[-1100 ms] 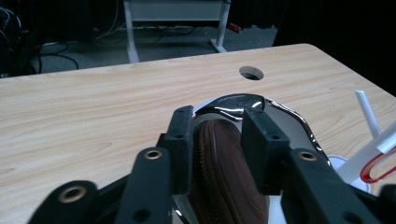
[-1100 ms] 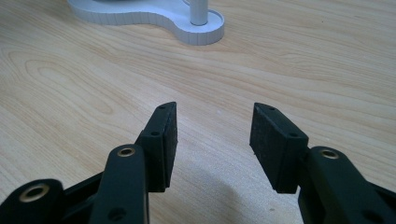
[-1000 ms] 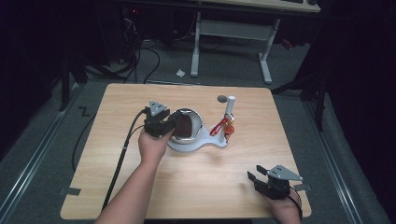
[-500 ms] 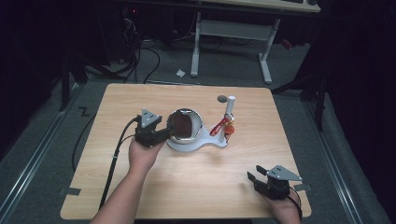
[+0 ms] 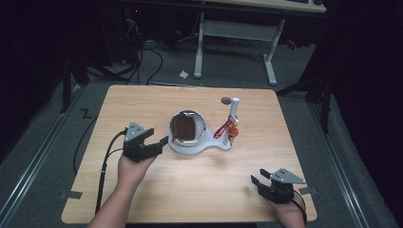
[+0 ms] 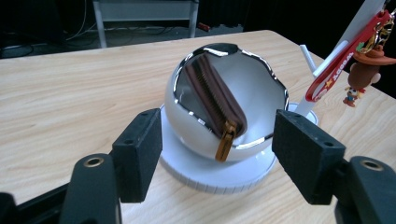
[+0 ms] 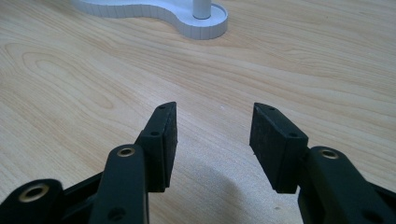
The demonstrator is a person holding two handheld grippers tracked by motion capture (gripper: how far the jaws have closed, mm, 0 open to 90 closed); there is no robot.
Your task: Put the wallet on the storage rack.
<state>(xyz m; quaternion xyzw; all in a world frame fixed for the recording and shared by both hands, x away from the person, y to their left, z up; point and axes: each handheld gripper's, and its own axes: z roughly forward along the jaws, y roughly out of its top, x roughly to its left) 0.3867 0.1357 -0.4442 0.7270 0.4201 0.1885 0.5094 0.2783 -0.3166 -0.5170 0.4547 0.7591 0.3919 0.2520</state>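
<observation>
— What is sitting in the glossy white egg-shaped bowl?

— A brown zippered pouch is leaning inside it, its tan pull hanging over the chrome rim. The bowl is resting on a white ribbed base mid-counter, beside a post carrying a red strap.

— And the tongs?

— The left tongs have just been opening, gaping empty before the bowl; the right tongs are hovering half-open over bare wood, holding nothing.

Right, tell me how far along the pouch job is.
Done, it seems: the brown zip pouch lies inside the shiny bowl on its white stand. In hand: the left tool sits just short of the bowl, its jaws having just been opening, nothing between them. The right tool rests open near the table's corner. What is left is hard to tell.
</observation>
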